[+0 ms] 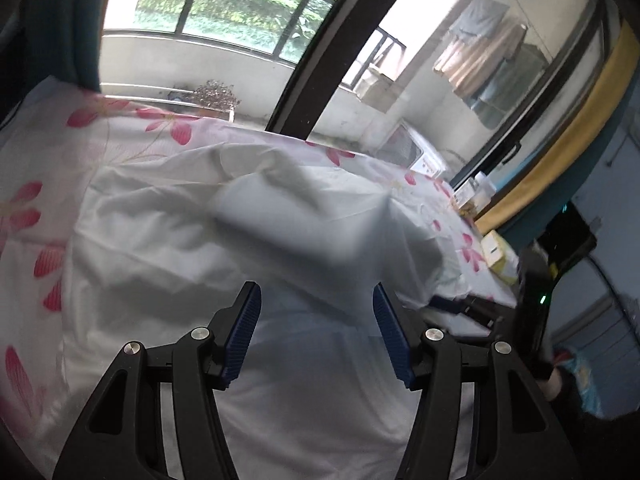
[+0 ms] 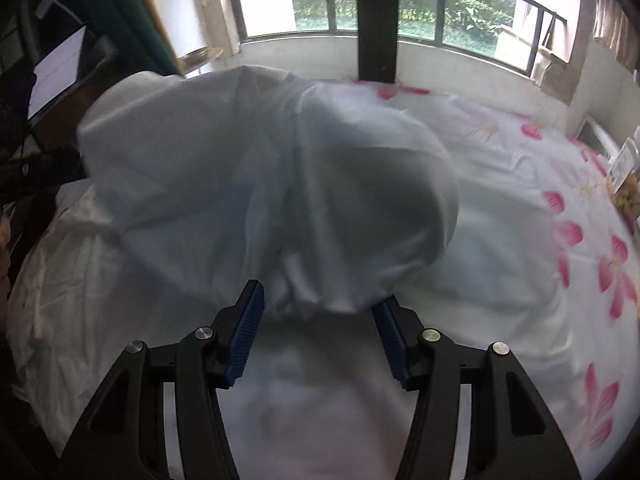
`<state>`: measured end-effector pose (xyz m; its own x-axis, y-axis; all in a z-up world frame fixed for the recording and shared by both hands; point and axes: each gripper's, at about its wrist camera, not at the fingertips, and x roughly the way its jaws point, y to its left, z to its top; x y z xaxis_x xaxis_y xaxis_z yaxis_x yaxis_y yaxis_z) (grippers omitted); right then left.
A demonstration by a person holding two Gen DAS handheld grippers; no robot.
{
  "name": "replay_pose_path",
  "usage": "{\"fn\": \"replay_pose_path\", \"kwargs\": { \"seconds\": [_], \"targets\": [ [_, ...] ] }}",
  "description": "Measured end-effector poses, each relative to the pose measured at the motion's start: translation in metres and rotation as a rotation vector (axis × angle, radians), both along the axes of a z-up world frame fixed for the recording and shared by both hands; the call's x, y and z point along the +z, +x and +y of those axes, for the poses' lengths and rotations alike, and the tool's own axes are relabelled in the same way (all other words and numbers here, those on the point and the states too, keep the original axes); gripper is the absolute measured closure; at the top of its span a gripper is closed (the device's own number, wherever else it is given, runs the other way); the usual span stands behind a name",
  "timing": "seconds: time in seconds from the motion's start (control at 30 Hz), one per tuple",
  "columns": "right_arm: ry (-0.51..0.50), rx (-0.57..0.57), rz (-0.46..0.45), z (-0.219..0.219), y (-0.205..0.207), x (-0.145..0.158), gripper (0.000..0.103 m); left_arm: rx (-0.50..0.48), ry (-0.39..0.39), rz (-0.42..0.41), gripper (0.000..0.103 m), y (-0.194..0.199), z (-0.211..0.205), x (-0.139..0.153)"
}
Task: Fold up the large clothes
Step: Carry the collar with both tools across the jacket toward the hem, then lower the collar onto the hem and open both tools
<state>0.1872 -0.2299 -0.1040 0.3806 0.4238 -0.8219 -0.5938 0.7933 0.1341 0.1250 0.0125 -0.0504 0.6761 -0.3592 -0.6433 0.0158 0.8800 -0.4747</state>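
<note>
- Our left gripper point(image 1: 317, 300) stands wide, white garment point(image 1: 280, 216) bunched at twelve o'clock.
- Our right gripper point(image 2: 318, 300) stands wide; the cloth between perhaps loose.
- Flowered sheet point(image 2: 560, 208) at three o'clock.

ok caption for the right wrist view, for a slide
Right gripper with fingers apart, white cloth billowing between them over a floral sheet.

Right wrist view: billowed white cloth garment point(image 2: 272, 184) fills frame centre, blocking straight ahead. Flat pink-flowered white bedsheet point(image 2: 520, 208) at right is open. Left wrist view: raised white fold at centre; black window post point(image 1: 320, 60) and cluttered yellow box point(image 1: 498, 254) crowd upper right.
</note>
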Motion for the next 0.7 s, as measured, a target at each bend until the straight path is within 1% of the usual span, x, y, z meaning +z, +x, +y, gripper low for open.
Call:
{"fn": "replay_pose_path", "kwargs": {
  "seconds": [0.07,0.1,0.2,0.27,0.33,0.4,0.47,0.53,0.67,0.7],
  "targets": [
    [0.009,0.023,0.007,-0.002,-0.009,0.003,0.047,0.011,0.002,-0.009,0.039,-0.005,0.000,0.002],
    [0.006,0.034,-0.005,-0.005,-0.014,0.007,0.047,0.019,0.005,-0.014,0.038,-0.007,0.001,0.005],
    [-0.009,0.025,-0.081,-0.016,-0.019,0.022,0.047,0.040,0.033,-0.023,0.037,-0.003,0.008,0.007],
    [-0.008,-0.014,-0.131,-0.029,-0.012,0.037,0.047,0.065,0.046,-0.014,0.037,0.003,0.014,0.004],
    [0.018,-0.057,-0.161,-0.042,0.000,0.049,0.047,0.083,0.041,-0.009,0.037,0.010,0.019,0.001],
    [0.042,-0.102,-0.176,-0.049,0.020,0.056,0.047,0.110,0.053,-0.011,0.037,0.017,0.024,-0.002],
    [0.082,-0.150,-0.171,-0.054,0.038,0.057,0.047,0.123,0.066,-0.013,0.037,0.025,0.028,-0.007],
    [0.111,-0.166,-0.155,-0.048,0.051,0.053,0.047,0.131,0.080,0.006,0.037,0.032,0.032,-0.015],
    [0.176,-0.172,-0.082,-0.035,0.081,0.030,0.047,0.107,0.059,0.069,0.037,0.043,0.041,-0.041],
    [0.183,-0.172,-0.066,-0.034,0.084,0.024,0.048,0.088,0.058,0.079,0.045,0.045,0.041,-0.048]
  ]
}}
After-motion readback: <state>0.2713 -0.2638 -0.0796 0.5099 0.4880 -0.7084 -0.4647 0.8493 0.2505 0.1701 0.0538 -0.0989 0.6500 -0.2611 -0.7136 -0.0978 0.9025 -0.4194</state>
